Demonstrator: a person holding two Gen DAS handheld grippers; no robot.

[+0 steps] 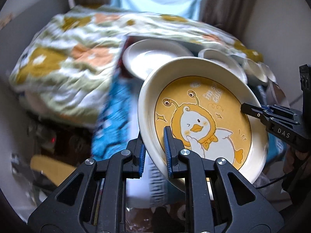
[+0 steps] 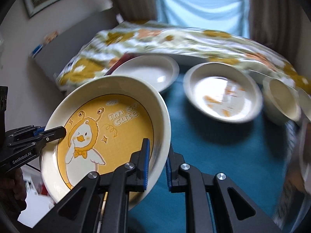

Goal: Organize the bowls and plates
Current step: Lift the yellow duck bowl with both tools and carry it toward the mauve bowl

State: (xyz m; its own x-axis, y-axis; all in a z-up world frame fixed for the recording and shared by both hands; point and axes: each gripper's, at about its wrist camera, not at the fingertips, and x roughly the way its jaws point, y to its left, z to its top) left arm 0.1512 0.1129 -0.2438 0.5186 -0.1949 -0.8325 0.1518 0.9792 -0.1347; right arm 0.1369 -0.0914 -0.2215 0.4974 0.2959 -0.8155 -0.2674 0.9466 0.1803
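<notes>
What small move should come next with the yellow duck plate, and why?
Probably carry the duck plate toward the white plate with orange marks on the blue cloth and stack it there. Both grippers, left and right, clamp its rim, and it is tilted in the air.

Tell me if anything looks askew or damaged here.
The duck plate is steeply tilted in midair, its rim pinched by both the left gripper and right gripper. No chips or spills visible, though the background is blurred.
</notes>
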